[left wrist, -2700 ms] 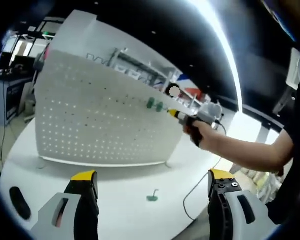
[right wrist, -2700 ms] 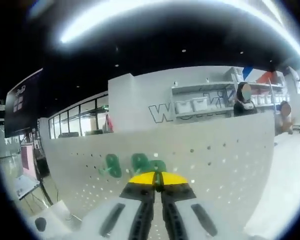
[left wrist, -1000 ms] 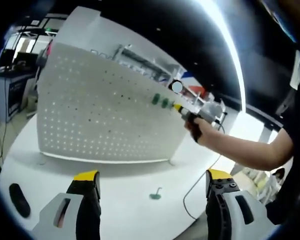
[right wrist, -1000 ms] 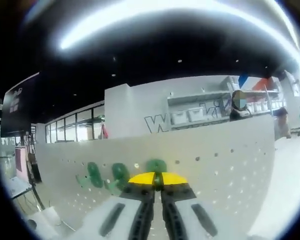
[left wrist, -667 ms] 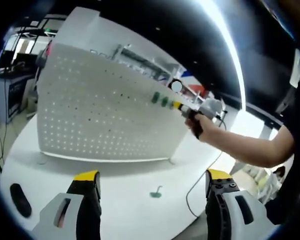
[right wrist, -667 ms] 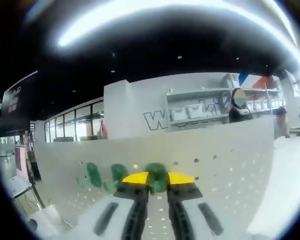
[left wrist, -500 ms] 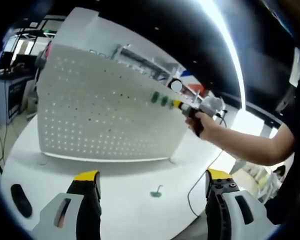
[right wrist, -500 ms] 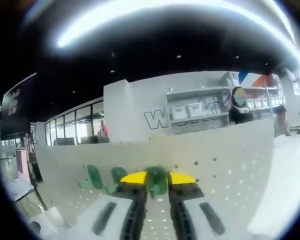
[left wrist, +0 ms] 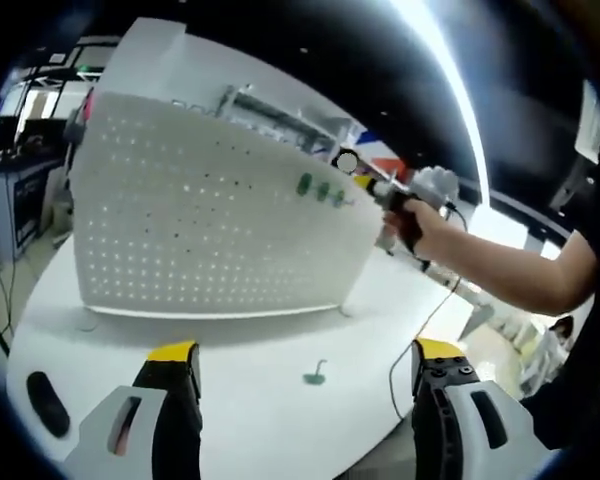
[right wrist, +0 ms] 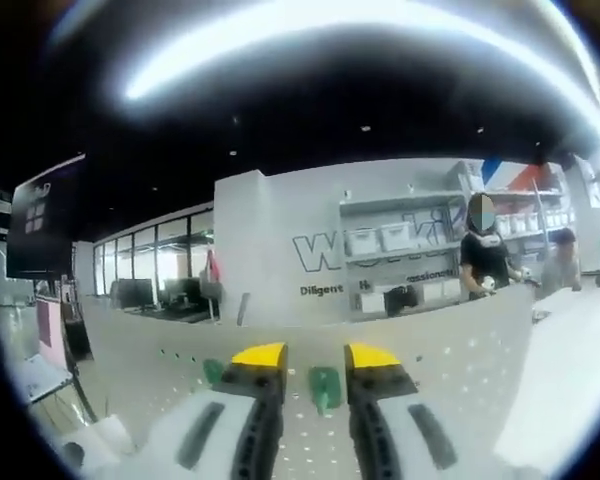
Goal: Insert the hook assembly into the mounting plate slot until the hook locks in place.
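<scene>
The pegboard (left wrist: pixel 200 230), the white perforated mounting plate standing upright on the white worktop (left wrist: pixel 250 350), serves as the landmark. Three green hooks (left wrist: pixel 320 190) sit in a row near the pegboard's upper right corner. In the right gripper view, the nearest hook (right wrist: pixel 325 385) sits in the gap between the yellow-tipped jaws of the right gripper (right wrist: pixel 315 360), which are parted and appear to grip nothing; the hook seems seated in the board rather than held.

In the left gripper view the right gripper (left wrist: pixel 380 190) is held by a hand (left wrist: pixel 415 215) just beside the pegboard's top right corner, close to the row of hooks. The left gripper (left wrist: pixel 305 365) hovers low in front of the pegboard, jaws wide apart and empty. One more green hook (left wrist: pixel 315 375) lies on the worktop in front of the pegboard, between the left gripper's jaws as seen but well beyond them.

Judging from this, the step in hand is the release after seating a hook. Whether it has locked cannot be told. The next move would likely call for drawing the right gripper clear of the pegboard and then fetching the hook lying on the worktop.

On the far wall behind the pegboard, large lettering begins "wo", with smaller lettering beneath that starts "Diligent"; the rest is hidden or too blurred to read.
</scene>
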Available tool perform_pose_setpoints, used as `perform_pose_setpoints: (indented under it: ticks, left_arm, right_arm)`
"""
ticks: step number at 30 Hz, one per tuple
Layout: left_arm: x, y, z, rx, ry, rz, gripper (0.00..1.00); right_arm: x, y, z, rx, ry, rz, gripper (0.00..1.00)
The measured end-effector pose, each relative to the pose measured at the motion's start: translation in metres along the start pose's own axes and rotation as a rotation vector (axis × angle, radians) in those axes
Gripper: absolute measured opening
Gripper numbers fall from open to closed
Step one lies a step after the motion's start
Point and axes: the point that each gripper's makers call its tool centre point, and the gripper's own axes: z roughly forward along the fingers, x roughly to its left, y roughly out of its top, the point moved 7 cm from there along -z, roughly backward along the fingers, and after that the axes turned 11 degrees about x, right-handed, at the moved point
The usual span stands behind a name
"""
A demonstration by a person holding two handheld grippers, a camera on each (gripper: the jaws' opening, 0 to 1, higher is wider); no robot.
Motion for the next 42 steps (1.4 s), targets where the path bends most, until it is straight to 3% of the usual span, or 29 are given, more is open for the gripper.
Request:
perform_pose_setpoints:
  ticks: [26, 38, 42]
  left_arm:
    - [-0.005, -0.017, -0.003, 0.033, 0.004, 0.015, 0.87]
    - [-0.007, -0.023, 0.000, 0.064, 0.004, 0.022, 0.88]
    - [-0.006, -0.026, 0.001, 0.073, 0.004, 0.015, 0.88]
  right_arm:
    - [0.003, -0.079, -0.074, 0.182, 0.020, 0.025, 0.25]
    - [0.009, -0.139, -0.108, 0.365, 0.081, 0.027, 0.28]
    - [0.010, -0.156, -0.117, 0.419, 0.106, 0.075, 0.33]
